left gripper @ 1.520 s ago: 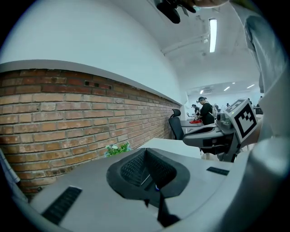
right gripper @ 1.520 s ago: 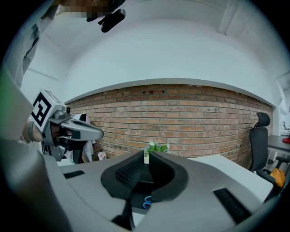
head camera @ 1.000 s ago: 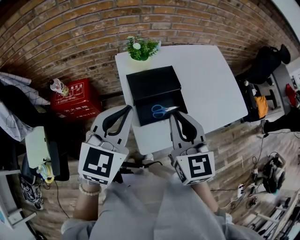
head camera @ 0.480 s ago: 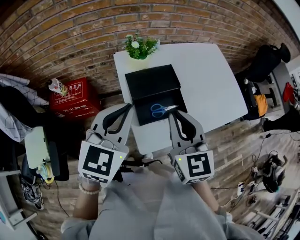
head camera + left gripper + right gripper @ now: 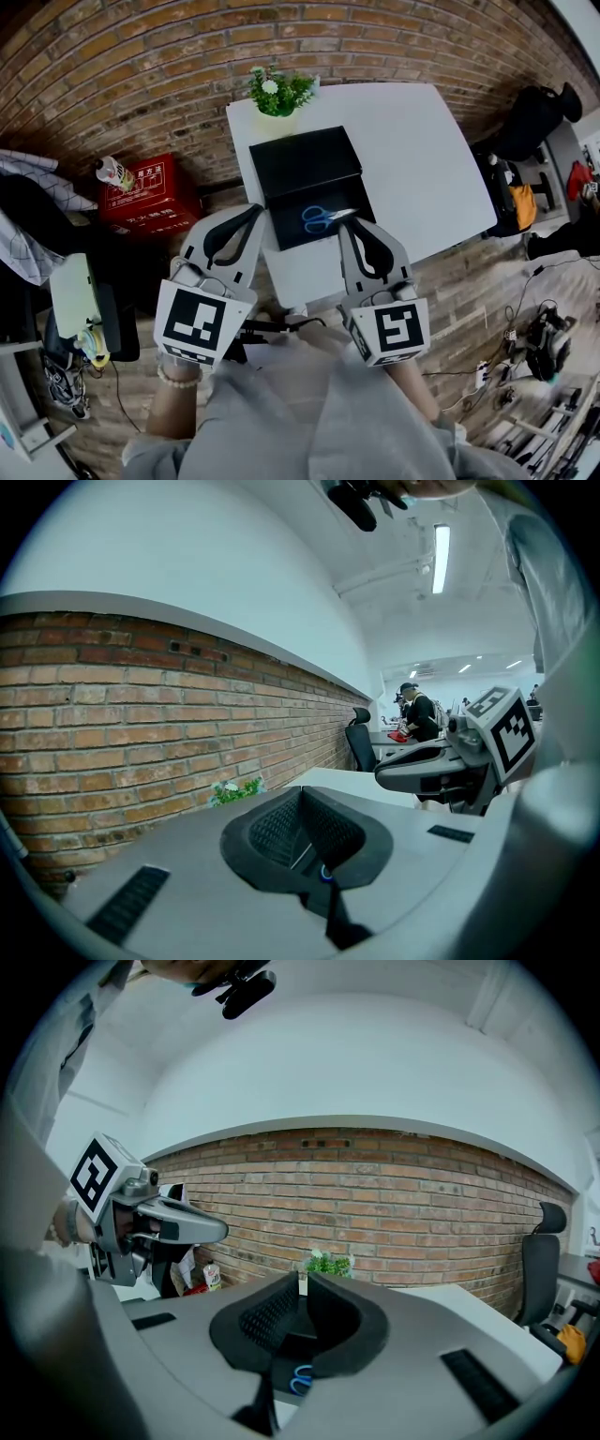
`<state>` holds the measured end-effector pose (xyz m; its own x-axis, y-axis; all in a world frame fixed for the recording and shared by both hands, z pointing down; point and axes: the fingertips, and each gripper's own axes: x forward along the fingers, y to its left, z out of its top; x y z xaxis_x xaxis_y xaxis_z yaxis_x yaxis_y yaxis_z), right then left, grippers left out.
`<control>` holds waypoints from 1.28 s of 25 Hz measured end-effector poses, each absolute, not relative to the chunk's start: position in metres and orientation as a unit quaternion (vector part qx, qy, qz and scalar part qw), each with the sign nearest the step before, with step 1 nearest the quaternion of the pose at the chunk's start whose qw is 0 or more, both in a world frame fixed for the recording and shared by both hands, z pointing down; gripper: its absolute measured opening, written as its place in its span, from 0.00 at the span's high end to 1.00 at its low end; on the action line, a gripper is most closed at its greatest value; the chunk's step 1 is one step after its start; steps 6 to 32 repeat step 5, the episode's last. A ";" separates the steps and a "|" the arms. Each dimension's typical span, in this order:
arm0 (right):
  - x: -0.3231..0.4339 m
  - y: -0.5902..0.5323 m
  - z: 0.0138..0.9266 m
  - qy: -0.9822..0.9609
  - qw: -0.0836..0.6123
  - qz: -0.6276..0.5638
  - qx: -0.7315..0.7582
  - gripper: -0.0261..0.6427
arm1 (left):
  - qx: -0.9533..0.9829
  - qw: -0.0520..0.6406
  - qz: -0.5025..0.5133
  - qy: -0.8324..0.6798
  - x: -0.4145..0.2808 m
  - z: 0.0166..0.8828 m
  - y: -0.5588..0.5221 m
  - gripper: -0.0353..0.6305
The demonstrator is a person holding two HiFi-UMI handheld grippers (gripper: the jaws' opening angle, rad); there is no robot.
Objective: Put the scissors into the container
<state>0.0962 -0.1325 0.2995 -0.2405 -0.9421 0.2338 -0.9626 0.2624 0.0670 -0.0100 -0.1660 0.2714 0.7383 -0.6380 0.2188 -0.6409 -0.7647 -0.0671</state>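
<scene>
The scissors [image 5: 319, 219], blue-handled, lie inside the black container [image 5: 281, 234] on the white table [image 5: 403, 150], blades pointing right. My right gripper [image 5: 345, 223] hovers at the container's near right corner, just short of the blade tips, jaws shut with nothing between them. In the right gripper view the blue handles [image 5: 300, 1379] show below the closed jaws [image 5: 298, 1283]. My left gripper [image 5: 257, 210] hangs off the table's left edge beside the container, also shut and empty; in its own view the left gripper [image 5: 300, 794] shows its pads pressed together.
The container's black lid [image 5: 305, 159] lies open behind it. A small potted plant [image 5: 279, 94] stands at the table's far left corner by the brick wall. A red box [image 5: 150, 197] sits on the floor at left. A dark chair [image 5: 530, 127] is at right.
</scene>
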 end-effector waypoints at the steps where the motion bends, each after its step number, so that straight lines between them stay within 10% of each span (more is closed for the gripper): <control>1: 0.096 -0.133 0.300 -0.786 0.114 0.045 0.606 0.87 | 0.932 0.007 0.114 -0.343 -0.010 0.271 -0.166 0.92; 32: 0.096 -0.133 0.301 -0.786 0.115 0.045 0.606 0.87 | 0.932 0.009 0.114 -0.343 -0.011 0.273 -0.167 0.92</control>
